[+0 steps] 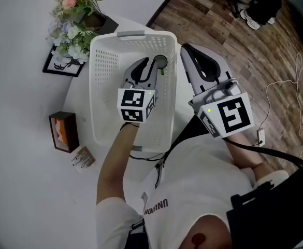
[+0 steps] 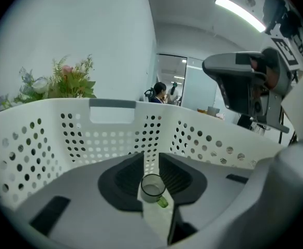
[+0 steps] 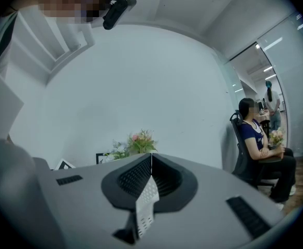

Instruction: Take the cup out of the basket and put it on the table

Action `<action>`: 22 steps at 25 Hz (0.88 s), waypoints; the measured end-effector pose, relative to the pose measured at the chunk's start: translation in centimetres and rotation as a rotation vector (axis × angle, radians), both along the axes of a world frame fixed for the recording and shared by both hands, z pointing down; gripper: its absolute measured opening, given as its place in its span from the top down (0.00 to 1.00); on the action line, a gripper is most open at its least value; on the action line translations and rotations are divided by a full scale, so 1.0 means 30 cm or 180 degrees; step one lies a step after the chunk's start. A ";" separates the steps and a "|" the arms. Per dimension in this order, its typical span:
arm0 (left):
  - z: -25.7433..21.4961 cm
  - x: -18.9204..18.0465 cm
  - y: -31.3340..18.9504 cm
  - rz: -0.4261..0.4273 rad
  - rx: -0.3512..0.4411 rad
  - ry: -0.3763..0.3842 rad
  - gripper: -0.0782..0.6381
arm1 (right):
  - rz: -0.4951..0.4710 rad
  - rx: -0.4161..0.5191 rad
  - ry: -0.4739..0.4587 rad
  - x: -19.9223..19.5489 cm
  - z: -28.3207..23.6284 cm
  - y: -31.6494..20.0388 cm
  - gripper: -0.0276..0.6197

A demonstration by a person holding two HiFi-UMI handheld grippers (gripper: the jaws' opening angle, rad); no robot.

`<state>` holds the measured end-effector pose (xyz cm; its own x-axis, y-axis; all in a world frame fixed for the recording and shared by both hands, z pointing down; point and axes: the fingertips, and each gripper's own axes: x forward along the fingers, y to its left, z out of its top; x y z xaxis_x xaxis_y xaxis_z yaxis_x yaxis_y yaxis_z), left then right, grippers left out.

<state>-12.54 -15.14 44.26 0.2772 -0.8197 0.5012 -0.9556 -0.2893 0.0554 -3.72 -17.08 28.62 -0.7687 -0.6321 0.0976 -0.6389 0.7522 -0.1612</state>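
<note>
Left claw: reached down into the basket, its jaws drawn in narrow against the cup, which sits between them.
Cup position: inside the basket, near the far end and below the rim; I cannot tell whether it has left the floor.
Right claw: pressed together with nothing in it, held outside the basket at its right side.
Surface: bare white area is open left of the basket.
Done: reach and grip, by my reading.
Left: lift clear of the rim, carry out, set the cup upright on the surface, release.
</note>
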 end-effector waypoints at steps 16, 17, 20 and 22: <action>0.189 0.059 0.028 0.0206 -0.0452 -0.0167 0.69 | 0.0053 -0.0055 0.0013 0.009 0.024 0.005 0.93; 0.195 0.059 0.027 0.0210 -0.0468 -0.0192 0.68 | 0.0056 -0.0057 0.0013 0.010 0.025 0.005 0.93; 0.214 0.062 0.028 0.0228 -0.0515 -0.0210 0.68 | 0.0061 -0.0066 0.0013 0.014 0.029 0.005 0.93; 0.240 0.063 0.037 0.0246 -0.0581 -0.0195 0.67 | 0.0065 -0.0068 0.0015 0.016 0.031 0.007 0.93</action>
<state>-10.66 -14.02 51.47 0.3002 -0.6913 0.6573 -0.9341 -0.3525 0.0560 -3.26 -16.88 29.54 -0.7553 -0.6453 0.1147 -0.6548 0.7354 -0.1742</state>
